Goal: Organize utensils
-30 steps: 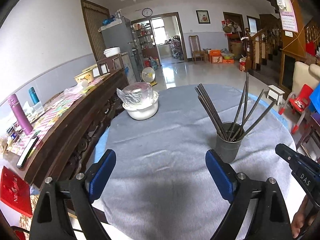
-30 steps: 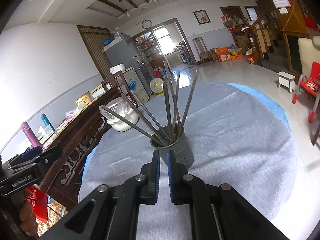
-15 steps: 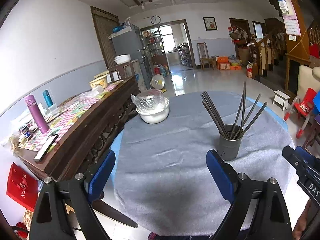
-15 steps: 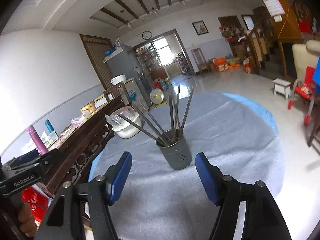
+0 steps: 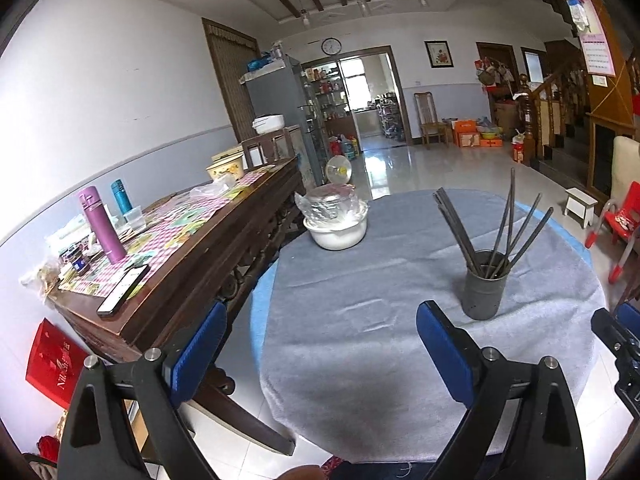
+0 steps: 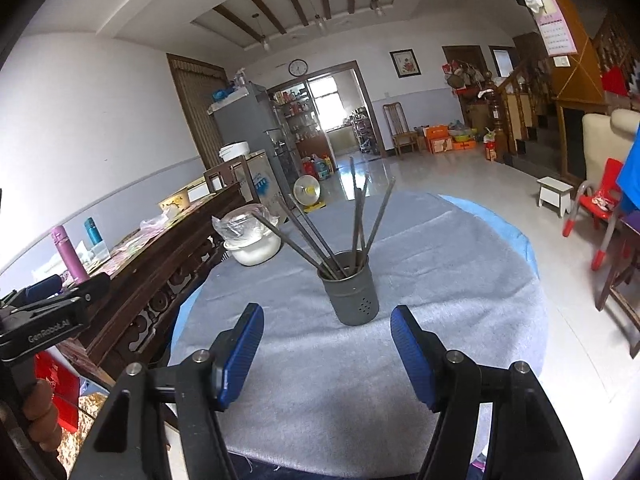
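Apparently done: chopsticks (image 6: pixel 340 236) upright in the holder (image 6: pixel 352 294). Left gripper (image 5: pixel 316 354) and right gripper (image 6: pixel 326 350), jaws wide and empty, best kept clear of the holder.

Chopsticks' (image 6: pixel 352 224) lower ends (inside holder (image 6: pixel 352 296)) hidden.

Table (image 6: pixel 460 280) covered in matt grey cloth, slightly fuzzy. Cup (image 6: pixel 352 296) dull grey metal, chopsticks (image 6: pixel 360 216) metallic. Sideboard (image 5: pixel 208 256) glossy dark wood. Floor (image 5: pixel 460 168) glossy tile.
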The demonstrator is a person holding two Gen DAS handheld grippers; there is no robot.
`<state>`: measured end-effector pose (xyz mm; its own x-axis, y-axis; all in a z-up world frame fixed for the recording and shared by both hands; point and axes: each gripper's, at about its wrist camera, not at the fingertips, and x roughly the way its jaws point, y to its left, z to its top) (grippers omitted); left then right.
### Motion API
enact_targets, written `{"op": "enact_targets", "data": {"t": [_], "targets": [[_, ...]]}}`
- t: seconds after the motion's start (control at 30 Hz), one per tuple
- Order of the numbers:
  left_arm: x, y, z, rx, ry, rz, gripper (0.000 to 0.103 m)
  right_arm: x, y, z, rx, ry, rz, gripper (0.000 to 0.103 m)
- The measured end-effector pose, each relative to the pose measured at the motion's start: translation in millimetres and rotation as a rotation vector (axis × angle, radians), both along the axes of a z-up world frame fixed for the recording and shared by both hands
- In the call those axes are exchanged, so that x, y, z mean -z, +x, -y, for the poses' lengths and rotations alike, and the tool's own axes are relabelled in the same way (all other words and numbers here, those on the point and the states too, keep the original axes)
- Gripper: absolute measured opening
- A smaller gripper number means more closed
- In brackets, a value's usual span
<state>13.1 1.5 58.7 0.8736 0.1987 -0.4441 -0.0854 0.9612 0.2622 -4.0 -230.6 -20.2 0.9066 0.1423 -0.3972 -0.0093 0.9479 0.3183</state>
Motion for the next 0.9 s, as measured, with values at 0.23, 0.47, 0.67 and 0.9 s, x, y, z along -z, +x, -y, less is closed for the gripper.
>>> {"op": "enact_targets", "data": {"t": [0.23,0.47,0.67,0.9], "targets": [[1,-2,-8,-0.02,0.005,0.0,0.096,-1,-2,-5,-0.001,-0.003,0.006,0.07],[1,-3,-7,-0.02,0.007,0.0,0.096,0,-6,-6,0.005,0.002,0.002,0.07],[0,-4,-8,-0.02,0.005,0.003,0.096,-1,-9,-4,0.007,0.007,0.004,0.07],[-1,-5,-10,-0.028,-0.005,0.003,0.096,-5,-12,-4,0.005,0.003,0.017,0.07]]}}
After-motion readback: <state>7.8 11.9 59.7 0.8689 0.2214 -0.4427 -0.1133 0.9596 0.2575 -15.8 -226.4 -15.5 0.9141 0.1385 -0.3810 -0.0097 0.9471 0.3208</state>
